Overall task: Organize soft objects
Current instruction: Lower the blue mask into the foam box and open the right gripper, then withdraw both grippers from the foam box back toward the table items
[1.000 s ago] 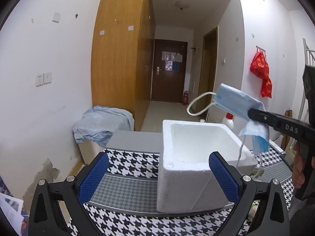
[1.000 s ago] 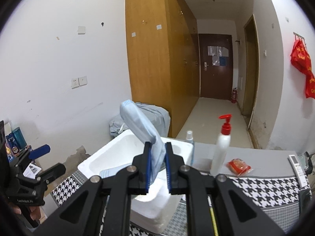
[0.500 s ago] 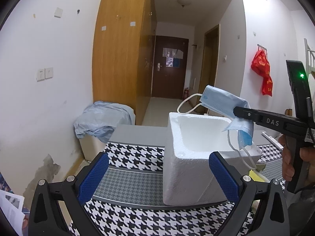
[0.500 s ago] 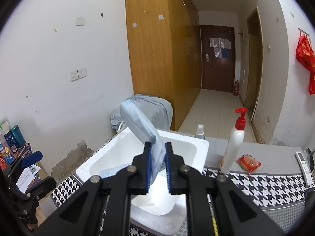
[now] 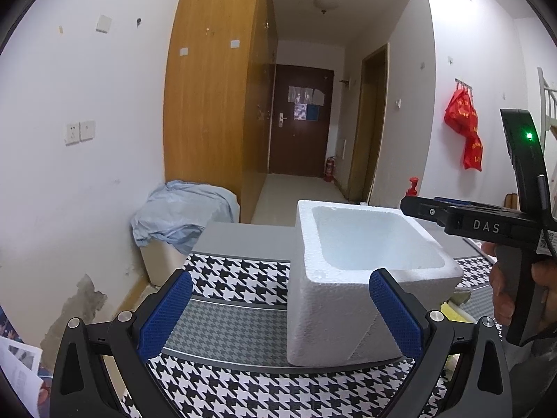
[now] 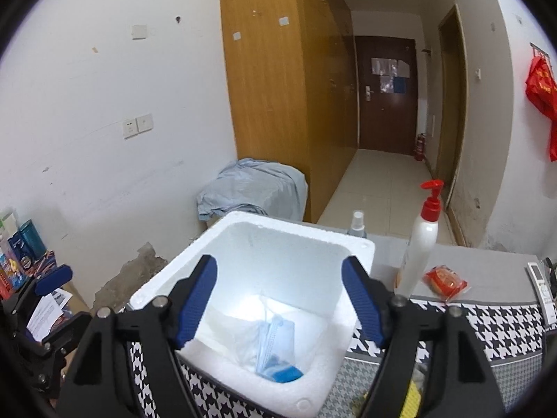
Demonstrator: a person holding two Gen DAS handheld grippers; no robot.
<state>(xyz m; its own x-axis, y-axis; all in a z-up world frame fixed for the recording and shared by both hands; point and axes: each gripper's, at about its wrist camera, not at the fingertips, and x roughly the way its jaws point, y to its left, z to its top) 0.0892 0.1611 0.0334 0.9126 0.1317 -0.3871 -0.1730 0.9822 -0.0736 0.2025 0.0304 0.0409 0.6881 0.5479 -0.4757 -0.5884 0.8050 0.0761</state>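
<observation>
Lying at the bottom of the foam box (image 6: pixel 351 254), the blue mask (image 6: pixel 278 351) rested crumpled against a white bag (image 6: pixel 240 331), near the box's front corner. Above it hung the right gripper (image 6: pixel 278 299), whose jaws had just been opening; they stood wide with nothing between them, the mask clear below. The release looked done, so the sound move was probably to lift that gripper straight up before swinging away, keeping its fingers off the rim, since light foam on the houndstooth cloth (image 5: pixel 240 282) would likely shift at a knock. The left gripper (image 5: pixel 278 310) was spread wide too and empty, its fingers either side of the box's near corner, touching nothing; it could steady the box if needed. A pump bottle (image 6: pixel 421 240) and a red packet (image 6: pixel 444 280) stood just beside the box, to be avoided on the way out.
</observation>
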